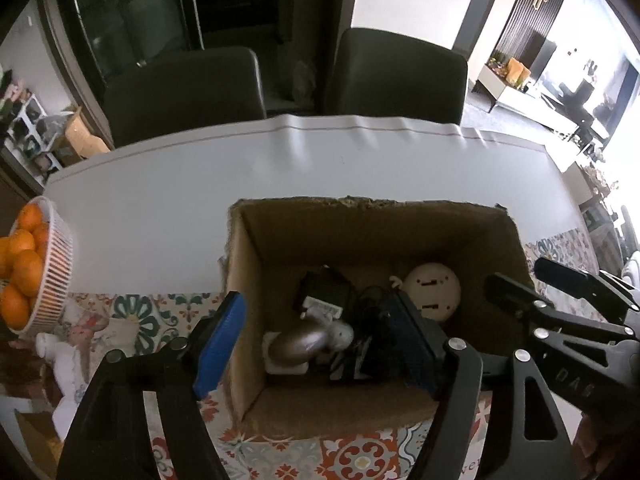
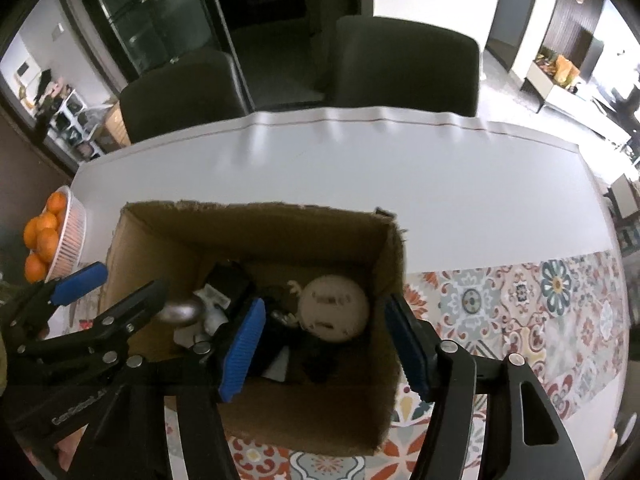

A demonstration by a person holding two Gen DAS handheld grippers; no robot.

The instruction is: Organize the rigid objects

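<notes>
We see the cardboard box (image 1: 280,224) on the desk (image 1: 160,184). Left gripper (image 1: 320,340) jaws open, straddling its left wall; right gripper (image 2: 324,344) jaws open, straddling the right. Only the right view shows patterned cloth (image 2: 540,300) beyond. Round cream disc (image 2: 334,308) lies flat inside.

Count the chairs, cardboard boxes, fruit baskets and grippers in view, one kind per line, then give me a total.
Chairs: 2
Cardboard box: 1
Basket of oranges: 1
Grippers: 2, the left gripper and the right gripper
Total: 6
</notes>
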